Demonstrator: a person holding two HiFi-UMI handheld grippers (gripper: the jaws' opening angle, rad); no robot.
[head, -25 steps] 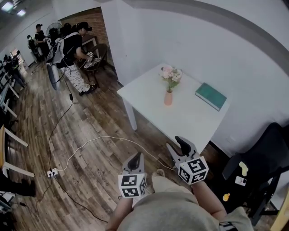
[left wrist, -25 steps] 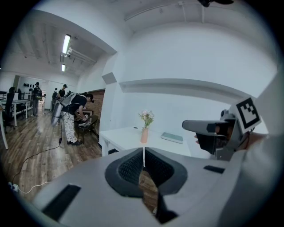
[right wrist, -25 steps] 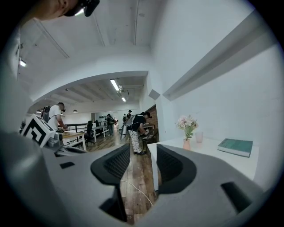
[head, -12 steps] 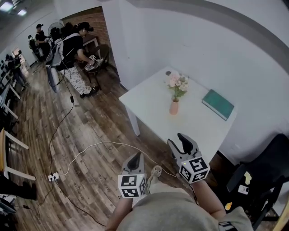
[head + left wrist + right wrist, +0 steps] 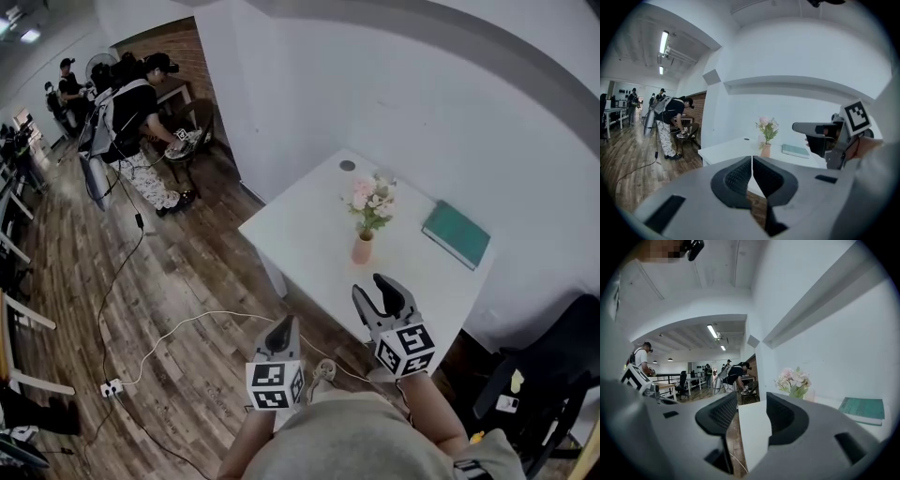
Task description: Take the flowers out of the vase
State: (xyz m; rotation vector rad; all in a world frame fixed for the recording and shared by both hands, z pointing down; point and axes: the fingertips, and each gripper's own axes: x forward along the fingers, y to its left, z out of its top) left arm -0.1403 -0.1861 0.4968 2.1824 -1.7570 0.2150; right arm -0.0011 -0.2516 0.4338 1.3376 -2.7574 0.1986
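Note:
A small pink vase stands near the middle of the white table, holding pink and white flowers with green stems. The flowers and vase also show in the left gripper view, and the flowers in the right gripper view. My right gripper is open over the table's near edge, short of the vase, nothing between its jaws. My left gripper hangs over the floor in front of the table, jaws shut and empty.
A teal book lies at the table's right side, and a small dark disc near its far corner. A black chair stands at the right. A white cable and power strip lie on the wooden floor. People stand at the far left.
Both grippers have moved toward the table; the right one now reaches over its near edge. The table and vase appear closer and lower in the head view.

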